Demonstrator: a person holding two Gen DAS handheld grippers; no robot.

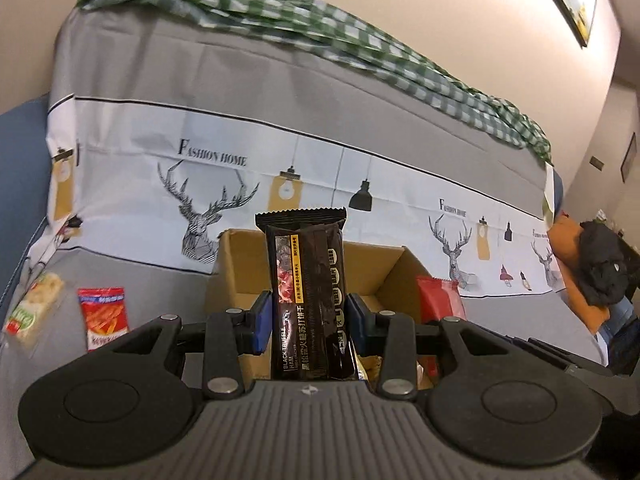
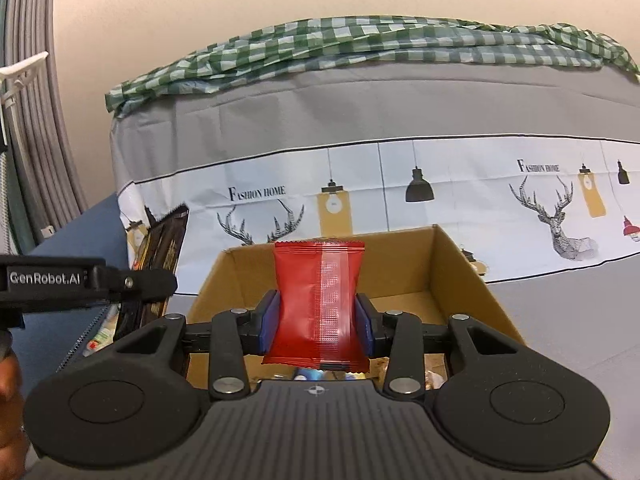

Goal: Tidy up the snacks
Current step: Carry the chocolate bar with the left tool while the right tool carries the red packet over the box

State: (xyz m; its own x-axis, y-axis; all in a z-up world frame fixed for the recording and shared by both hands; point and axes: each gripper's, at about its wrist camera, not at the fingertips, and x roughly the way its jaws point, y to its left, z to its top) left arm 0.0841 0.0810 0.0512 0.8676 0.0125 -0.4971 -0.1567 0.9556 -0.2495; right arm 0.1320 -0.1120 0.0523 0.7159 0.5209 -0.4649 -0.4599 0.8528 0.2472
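Note:
My left gripper (image 1: pixel 307 316) is shut on a black cracker packet (image 1: pixel 308 300), held upright over the near side of an open cardboard box (image 1: pixel 236 276). My right gripper (image 2: pixel 318 322) is shut on a red snack packet (image 2: pixel 318 304), also upright, above the same cardboard box (image 2: pixel 452 264). That red packet (image 1: pixel 438 300) shows at the right in the left wrist view. The left gripper with its black packet (image 2: pixel 164 248) appears at the left edge of the right wrist view. Several wrapped snacks lie on the box floor below the grippers.
On the grey seat left of the box lie a red-and-white snack bag (image 1: pixel 105 318) and a pale green-labelled snack pack (image 1: pixel 34 312). A sofa back covered by a deer-print cloth (image 1: pixel 280 184) rises behind the box, with a green checked cloth (image 1: pixel 320 36) on top. Dark clothing (image 1: pixel 600 268) sits far right.

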